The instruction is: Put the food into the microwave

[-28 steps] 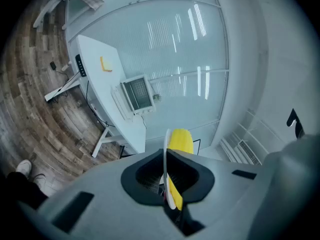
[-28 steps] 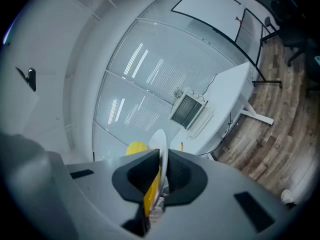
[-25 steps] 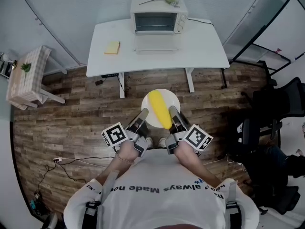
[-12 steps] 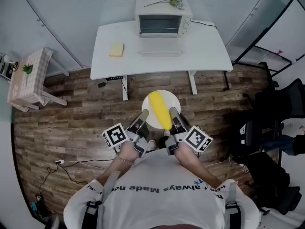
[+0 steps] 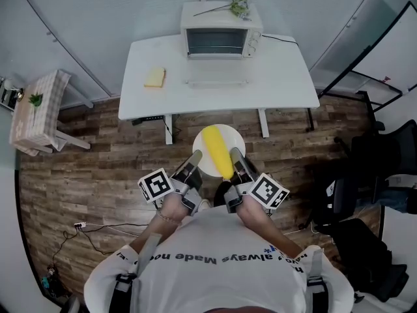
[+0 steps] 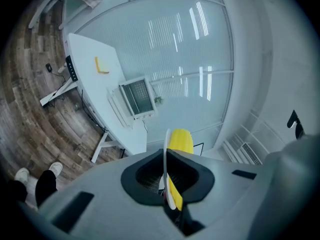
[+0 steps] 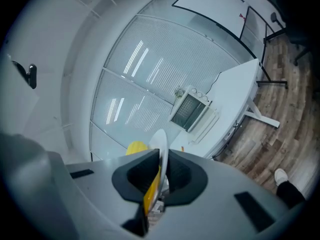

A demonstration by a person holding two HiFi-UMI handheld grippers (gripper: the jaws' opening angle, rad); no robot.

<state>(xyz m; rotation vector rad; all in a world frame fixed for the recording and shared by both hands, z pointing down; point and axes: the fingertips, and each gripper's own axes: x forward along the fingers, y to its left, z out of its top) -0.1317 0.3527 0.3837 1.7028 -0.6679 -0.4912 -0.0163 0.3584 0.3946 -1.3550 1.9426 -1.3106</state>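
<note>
A wooden floor (image 5: 85,168) fills most of the head view. On it, against the far wall, stands a white tabletop (image 5: 280,77). To its left is a small side table (image 5: 36,113) under a checked cloth, and black chairs (image 5: 384,149) crowd the right edge.

The microwave (image 5: 220,23) sits at the back of the tabletop, its door folded down toward the person. The person stands well short of the tabletop and holds a round white plate (image 5: 205,165) level over the floor, in front of the chest. The food (image 5: 217,150), a long yellow piece, lies lengthwise across the plate.

The left gripper (image 5: 194,158) has its jaws clamped on the plate's near left rim, and the right gripper (image 5: 236,156) has its jaws clamped on the near right rim. Each gripper view shows the thin plate edge pinched between the dark pads, with the yellow food just beyond.

A yellow pad (image 5: 154,77) lies on the left part of the tabletop, apart from the microwave. A green sprig (image 5: 236,5) rests on the microwave's top.
</note>
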